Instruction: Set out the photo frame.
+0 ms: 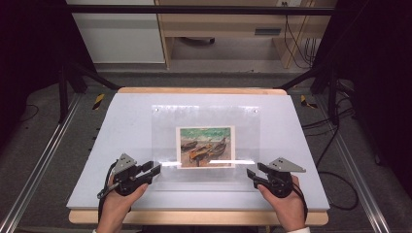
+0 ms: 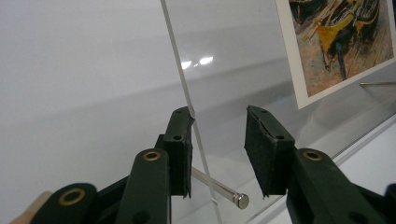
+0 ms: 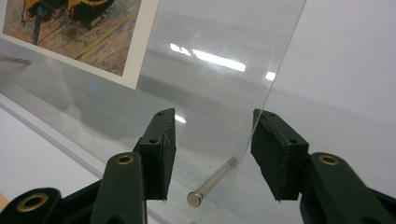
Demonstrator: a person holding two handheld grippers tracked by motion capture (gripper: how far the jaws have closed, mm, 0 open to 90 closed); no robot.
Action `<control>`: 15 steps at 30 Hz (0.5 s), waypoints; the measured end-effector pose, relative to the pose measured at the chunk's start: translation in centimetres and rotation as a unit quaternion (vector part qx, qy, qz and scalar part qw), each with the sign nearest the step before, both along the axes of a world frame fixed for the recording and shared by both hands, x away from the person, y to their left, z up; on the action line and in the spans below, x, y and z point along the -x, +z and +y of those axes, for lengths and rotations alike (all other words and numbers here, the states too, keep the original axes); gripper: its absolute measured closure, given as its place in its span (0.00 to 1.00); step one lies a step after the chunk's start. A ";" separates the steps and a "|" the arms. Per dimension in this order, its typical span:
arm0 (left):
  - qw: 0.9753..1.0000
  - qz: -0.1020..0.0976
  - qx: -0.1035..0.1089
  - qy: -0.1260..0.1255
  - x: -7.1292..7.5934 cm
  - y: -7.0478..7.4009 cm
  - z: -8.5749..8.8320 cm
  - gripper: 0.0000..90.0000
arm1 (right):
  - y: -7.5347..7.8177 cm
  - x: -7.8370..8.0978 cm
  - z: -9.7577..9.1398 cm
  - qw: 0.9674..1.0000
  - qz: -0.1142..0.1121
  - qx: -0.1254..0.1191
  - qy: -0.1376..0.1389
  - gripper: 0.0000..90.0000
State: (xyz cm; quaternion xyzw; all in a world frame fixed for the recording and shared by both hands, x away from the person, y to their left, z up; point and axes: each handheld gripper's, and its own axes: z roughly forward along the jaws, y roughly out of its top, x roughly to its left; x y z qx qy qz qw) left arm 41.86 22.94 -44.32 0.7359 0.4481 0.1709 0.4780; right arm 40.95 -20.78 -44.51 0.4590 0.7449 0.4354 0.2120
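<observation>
My left gripper (image 1: 154,170) and right gripper (image 1: 250,175) stand part open, black pads straddling the near corners of the clear glossy pane (image 1: 206,116) and its steel pins (image 2: 219,189), gripping nothing yet.

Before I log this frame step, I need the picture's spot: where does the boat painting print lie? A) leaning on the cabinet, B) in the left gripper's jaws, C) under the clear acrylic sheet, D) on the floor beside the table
C: in the high view the boat painting print lies flat in the middle of the clear acrylic sheet, apart from both grippers.
</observation>
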 end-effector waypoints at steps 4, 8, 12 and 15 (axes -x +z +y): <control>1.000 -0.001 -0.002 -0.001 0.1 0.0 0.0 0.69 | 0.0 0.1 0.0 1.000 -0.001 0.002 0.002 0.57; 1.000 -0.002 -0.004 -0.003 0.2 0.0 0.1 0.70 | 0.0 0.2 -0.1 1.000 -0.002 0.003 0.001 0.58; 1.000 0.000 -0.005 -0.005 0.3 0.0 0.1 0.70 | -0.1 0.3 -0.1 1.000 -0.002 0.006 0.001 0.59; 1.000 0.000 -0.006 -0.006 0.4 0.0 0.1 0.71 | -0.1 0.5 -0.1 1.000 -0.003 0.008 0.001 0.60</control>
